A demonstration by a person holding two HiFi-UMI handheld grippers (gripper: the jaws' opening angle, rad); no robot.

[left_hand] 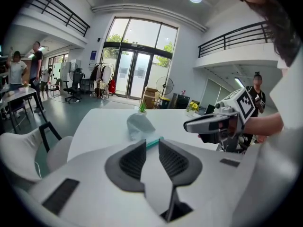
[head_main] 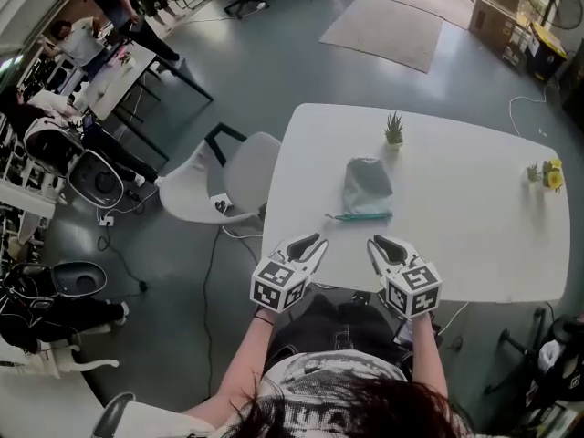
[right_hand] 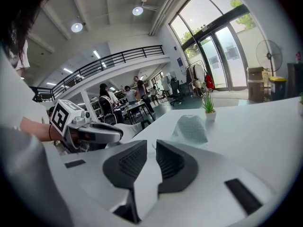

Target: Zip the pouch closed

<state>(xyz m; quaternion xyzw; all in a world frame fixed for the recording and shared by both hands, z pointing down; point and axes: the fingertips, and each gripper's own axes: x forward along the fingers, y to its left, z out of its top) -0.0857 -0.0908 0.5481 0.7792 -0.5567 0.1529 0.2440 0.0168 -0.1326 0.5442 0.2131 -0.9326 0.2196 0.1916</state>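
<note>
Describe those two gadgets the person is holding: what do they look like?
The left gripper and right gripper match: white plastic bodies, each with two curved jaws lined with dark grey ribbed pads, and each carrying a cube printed with black-and-white square markers.

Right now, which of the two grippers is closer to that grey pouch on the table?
Right, slightly. The right gripper hovers just below the pouch in the head view, almost in line with it; the left gripper sits off to its lower left. Neither touches it.
</note>
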